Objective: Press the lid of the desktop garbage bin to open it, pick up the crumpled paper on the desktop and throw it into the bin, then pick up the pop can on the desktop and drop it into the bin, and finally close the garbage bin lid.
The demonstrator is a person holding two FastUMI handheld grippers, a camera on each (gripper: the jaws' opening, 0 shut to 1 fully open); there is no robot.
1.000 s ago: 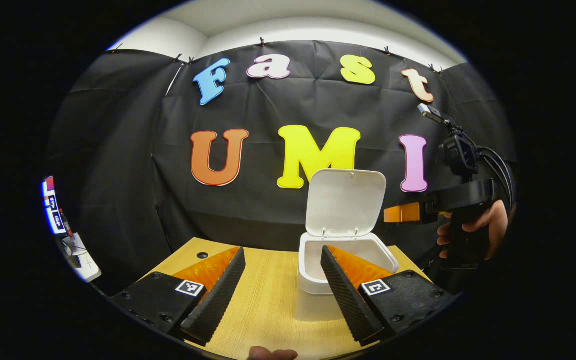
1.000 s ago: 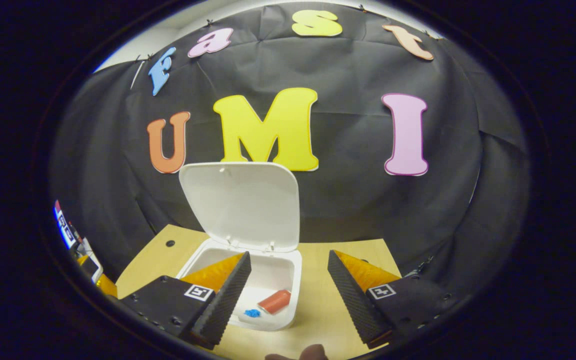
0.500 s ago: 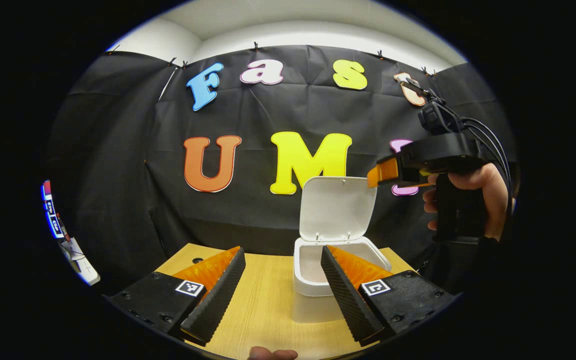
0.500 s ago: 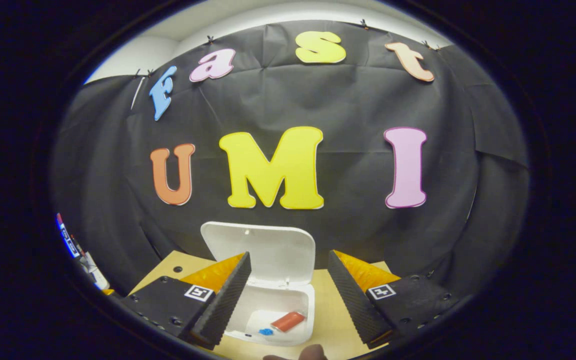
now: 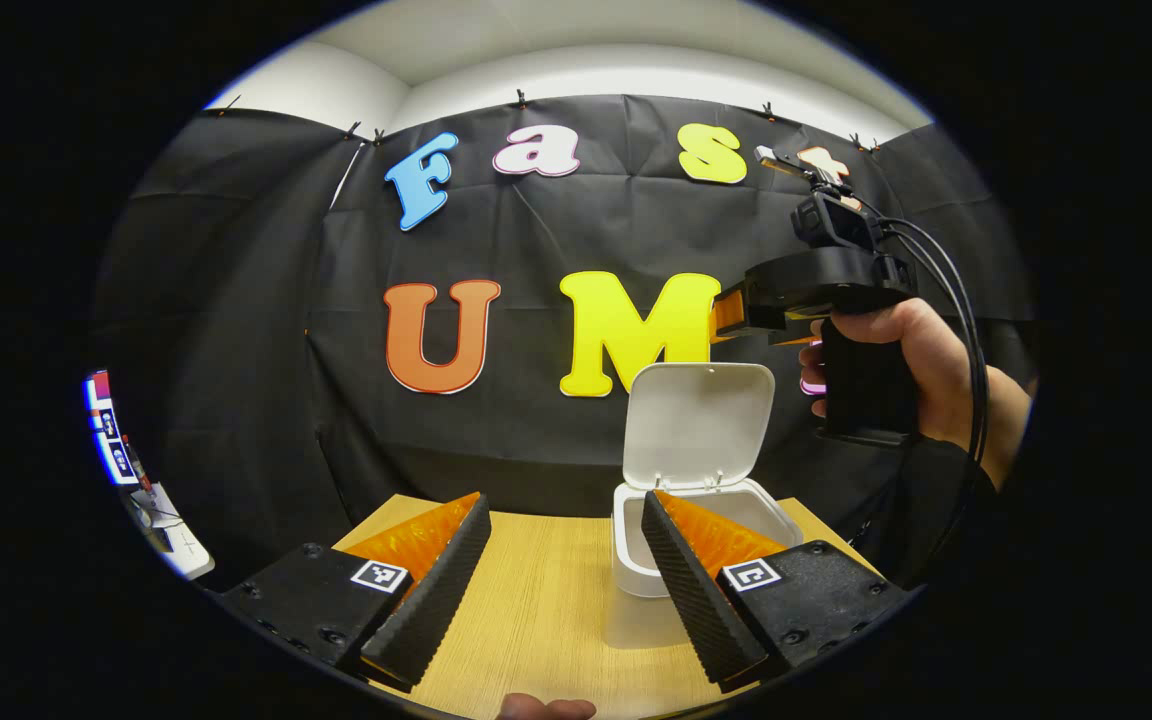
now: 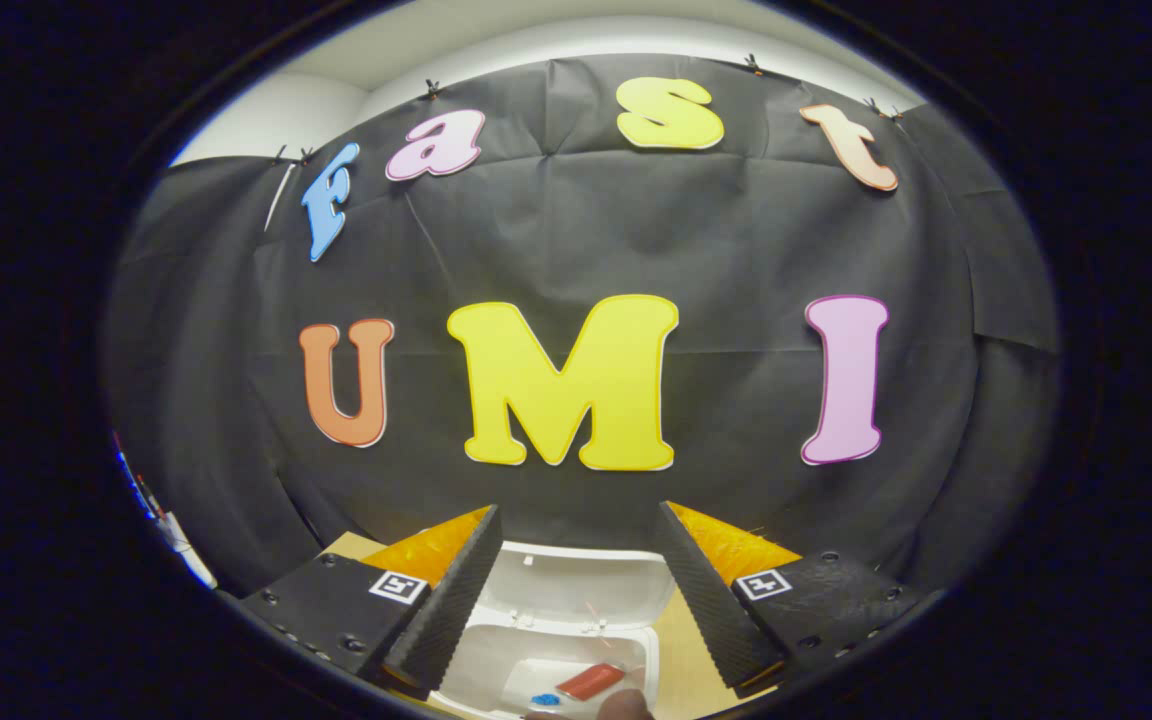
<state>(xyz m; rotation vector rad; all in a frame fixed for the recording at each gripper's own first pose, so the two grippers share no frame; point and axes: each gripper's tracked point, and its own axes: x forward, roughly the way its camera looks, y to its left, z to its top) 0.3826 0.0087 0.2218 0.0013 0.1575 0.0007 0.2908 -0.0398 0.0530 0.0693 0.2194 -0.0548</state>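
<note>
Desk [image 5: 536,600] space is being framed in the left gripper view between the spread fingers of the left claw [image 5: 566,585], which is being held open and empty low over the wood. Just beyond its right finger the white bin [image 5: 706,530] is standing with its lid [image 5: 698,425] propped upright. Above the lid's top edge, the right claw [image 5: 721,312] is being carried in a hand [image 5: 911,365]; from this side its fingers are being seen edge-on.

In the right gripper view, the right claw [image 6: 576,585] is being shown wide open and empty, poised above the lid [image 6: 581,590]. Down inside the bin [image 6: 546,670] a red pop can [image 6: 591,681] is lying on the floor, with a small blue scrap [image 6: 542,699] beside it; the crumpled paper cannot be made out with certainty.

Only the closing appears to be left. Trouble is being risked if the lid is pushed from too high or off-centre: the light bin could be tipped or shoved across the desk, since nothing is bracing it. An open finger could also be caught on the lid's edge, and the latch could be left unengaged.
</note>
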